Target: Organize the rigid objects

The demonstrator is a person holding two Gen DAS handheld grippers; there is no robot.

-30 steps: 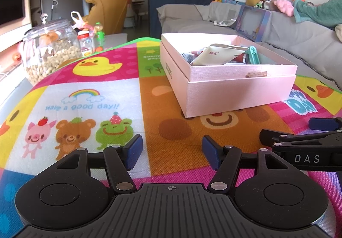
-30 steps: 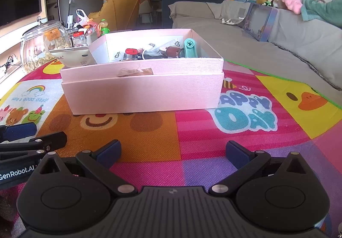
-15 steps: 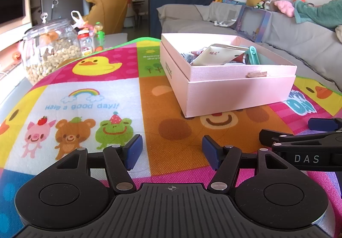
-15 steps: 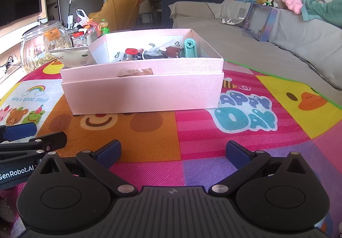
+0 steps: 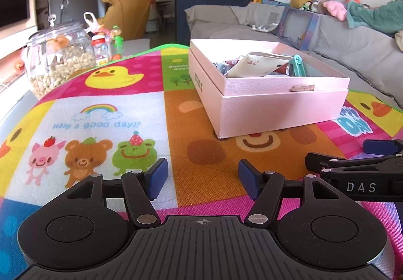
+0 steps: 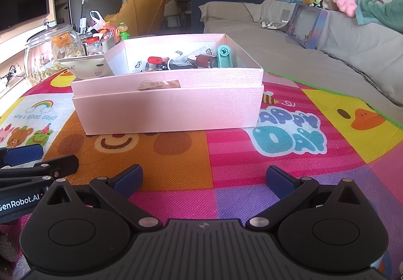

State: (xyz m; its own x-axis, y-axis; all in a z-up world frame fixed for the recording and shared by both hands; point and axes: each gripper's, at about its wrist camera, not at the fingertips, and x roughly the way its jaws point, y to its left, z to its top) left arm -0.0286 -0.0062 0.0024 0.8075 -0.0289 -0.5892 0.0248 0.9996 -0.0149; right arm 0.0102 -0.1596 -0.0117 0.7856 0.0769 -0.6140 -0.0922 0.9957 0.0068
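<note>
A pink open box (image 5: 277, 108) (image 6: 171, 108) stands on the colourful play mat (image 5: 105, 103) (image 6: 289, 134). It holds several small items: a white packet (image 5: 254, 66) leaning over its left wall (image 6: 85, 67), a teal clip (image 5: 298, 64) (image 6: 224, 56), a brown cylinder (image 6: 205, 59) and a red-capped piece (image 6: 155, 61). My left gripper (image 5: 202, 179) is open and empty, low over the mat in front of the box. My right gripper (image 6: 202, 179) is open wider and empty, beside it; its finger shows in the left wrist view (image 5: 352, 171).
A glass jar of nuts (image 5: 58, 56) (image 6: 47, 58) with small bottles (image 5: 100, 49) stands at the mat's far left corner. A grey sofa (image 5: 340, 38) (image 6: 327, 35) with a picture box and plush toys lies behind and right. A yellow armchair (image 6: 141, 3) is farther back.
</note>
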